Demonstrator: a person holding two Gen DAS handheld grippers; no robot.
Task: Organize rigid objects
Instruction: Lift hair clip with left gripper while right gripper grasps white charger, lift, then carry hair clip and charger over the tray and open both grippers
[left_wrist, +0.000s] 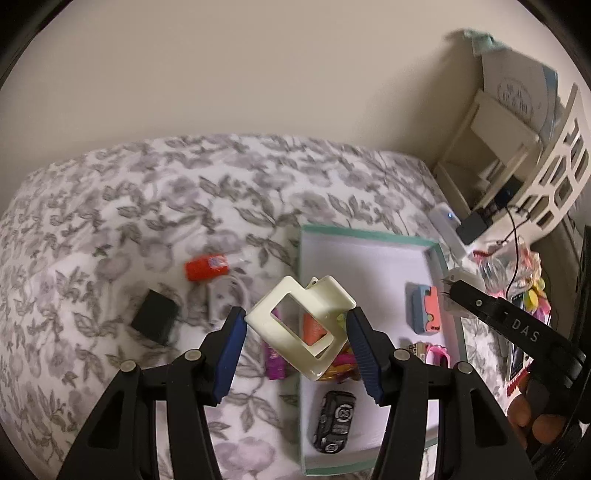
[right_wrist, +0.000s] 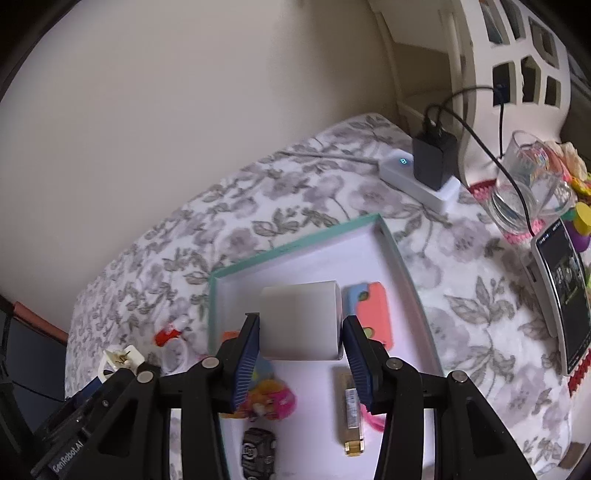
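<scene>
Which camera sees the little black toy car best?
The left wrist view: the toy car lies whole and close in the box. In the right wrist view, the car sits at the bottom edge, cut off and blurry.

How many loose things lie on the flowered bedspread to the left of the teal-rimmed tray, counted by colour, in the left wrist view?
Orange-red: 1, the packet
Black: 1, the block
White: 1, the cable
Purple: 1, the wrapper, close to the tray's edge
Total: 4
</scene>
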